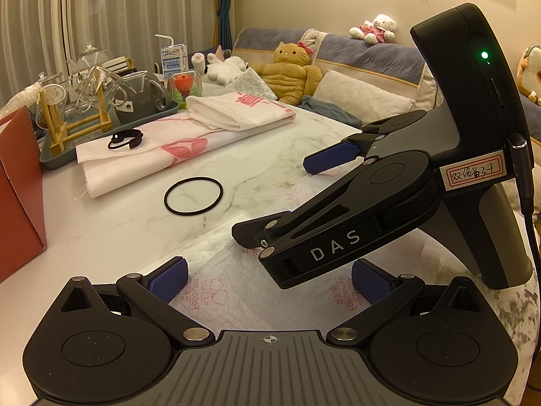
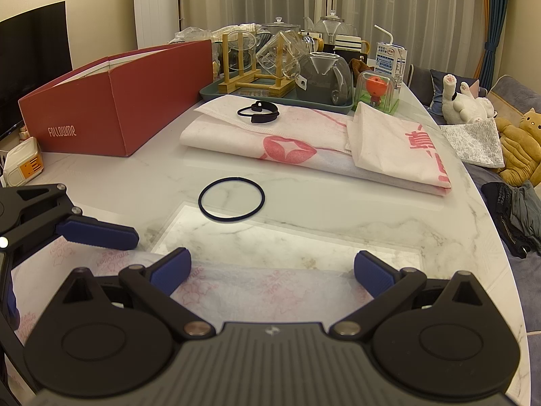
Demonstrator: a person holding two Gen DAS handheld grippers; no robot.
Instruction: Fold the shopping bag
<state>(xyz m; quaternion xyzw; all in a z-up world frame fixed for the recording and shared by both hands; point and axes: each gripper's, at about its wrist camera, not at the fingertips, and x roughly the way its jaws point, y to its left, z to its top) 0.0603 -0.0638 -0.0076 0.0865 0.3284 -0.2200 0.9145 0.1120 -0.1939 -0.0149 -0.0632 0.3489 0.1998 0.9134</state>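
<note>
A thin, translucent white shopping bag [image 1: 230, 270] [image 2: 257, 287] printed with pink "Followme" marks lies flat on the marble table [image 1: 270, 169] [image 2: 338, 209] at its near edge. My left gripper [image 1: 269, 280] [image 2: 64, 264] hovers open just over the bag, nothing between its blue pads. My right gripper [image 2: 272, 274] [image 1: 280, 199] is also open and holds nothing; it sits to the right of the left one, angled across the same bag. A black elastic ring [image 1: 193, 196] [image 2: 231, 203] rests on the table just beyond the bag.
Two folded white-and-pink cloth bags [image 1: 152, 149] [image 2: 287, 149] lie farther back, a black band [image 1: 125, 138] [image 2: 258, 113] on top. A red box [image 1: 17, 186] [image 2: 118, 101] stands at the left. A tray of glassware [image 1: 54, 160] [image 2: 209, 93] is behind. A sofa [image 1: 372, 57] with plush toys is right.
</note>
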